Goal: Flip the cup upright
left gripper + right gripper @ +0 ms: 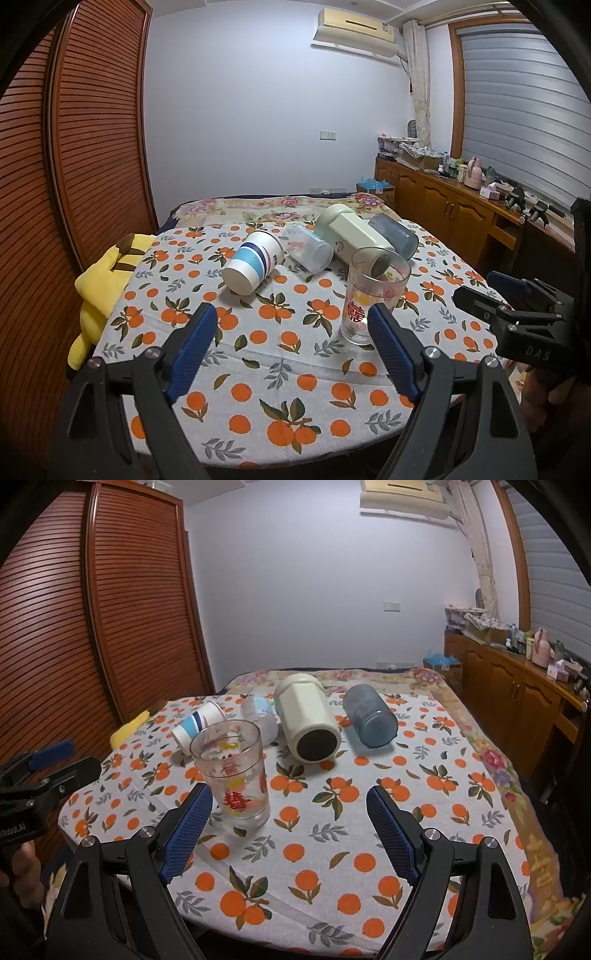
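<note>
A clear glass cup [373,295] with red and yellow print stands upright on the orange-print tablecloth [280,354]; it also shows in the right wrist view [236,771]. Behind it several cups lie on their sides: a blue-striped paper cup [253,263], a clear plastic cup [306,248], a cream flask [351,233] and a grey-blue cup [397,236]. My left gripper [291,328] is open and empty, its right finger just in front of the glass. My right gripper [290,810] is open and empty, its left finger beside the glass.
A yellow plush toy [107,280] lies at the table's left edge. A louvred wooden wardrobe [74,147] stands on the left. A wooden sideboard [450,206] with clutter runs along the right. A floral bedspread [280,206] lies behind the table.
</note>
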### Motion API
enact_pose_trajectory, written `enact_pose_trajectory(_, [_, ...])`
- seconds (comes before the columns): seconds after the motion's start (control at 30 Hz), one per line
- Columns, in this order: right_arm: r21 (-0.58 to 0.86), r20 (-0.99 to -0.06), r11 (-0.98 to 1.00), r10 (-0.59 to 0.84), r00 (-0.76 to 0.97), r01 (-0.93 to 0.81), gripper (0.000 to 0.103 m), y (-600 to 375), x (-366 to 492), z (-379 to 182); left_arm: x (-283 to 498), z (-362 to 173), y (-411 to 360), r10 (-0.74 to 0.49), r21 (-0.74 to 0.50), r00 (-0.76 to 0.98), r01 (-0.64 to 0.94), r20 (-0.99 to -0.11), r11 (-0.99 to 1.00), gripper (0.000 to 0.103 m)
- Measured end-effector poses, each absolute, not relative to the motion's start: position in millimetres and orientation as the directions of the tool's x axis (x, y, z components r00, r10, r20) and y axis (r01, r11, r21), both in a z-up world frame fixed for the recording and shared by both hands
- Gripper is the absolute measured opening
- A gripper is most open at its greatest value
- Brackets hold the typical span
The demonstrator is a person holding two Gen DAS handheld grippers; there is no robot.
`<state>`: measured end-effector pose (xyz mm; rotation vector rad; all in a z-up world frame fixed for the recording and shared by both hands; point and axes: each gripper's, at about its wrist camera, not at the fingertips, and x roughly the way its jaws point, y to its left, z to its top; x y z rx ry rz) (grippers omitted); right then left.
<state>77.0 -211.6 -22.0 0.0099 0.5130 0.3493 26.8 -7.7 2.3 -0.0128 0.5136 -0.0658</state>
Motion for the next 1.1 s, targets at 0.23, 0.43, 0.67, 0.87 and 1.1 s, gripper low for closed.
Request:
enact_pose_trajectory(0.23, [0.095,-0.473,0.942,0.328,0.818,-0.322,0.087,-212.0,75.5,-22.4,25.9,1.0,-7.9,-0.066,-0.031,0.867,0.059,-0.493,0.998,0.084])
enact_pose_trajectory(0.43, [0.097,-0.468,0.942,0.328,0.821,-0.321,0.087,-213.0,74.2,-20.8,25.9,0.6,-7.1,-0.068,-0.034,0.870,0.060,-0.489,0.998,0.084])
enact_pose_trajectory(0.67, [0.100,-0.461,0.942,0.330,0.824,-0.321,0.087,-212.9,74.9,-19.2,24.6,3.6,-7.3,-0.064,-0.034,0.874,0.054,-0.482,0.998,0.084])
enact_pose_trajectory(0.87, [0.101,-0.462,0.941,0.332,0.823,-0.323,0.087,-212.5,74.7,-18.8,24.6,3.7,-7.2,-0.063,-0.034,0.874,0.054,-0.481,0.998,0.084])
enact_pose_trajectory(1.1, [0.101,-0.461,0.942,0.330,0.824,-0.321,0.087,-212.7,74.9,-18.8,24.0,4.8,-7.0,-0.061,-0.035,0.876,0.051,-0.479,0.998,0.085])
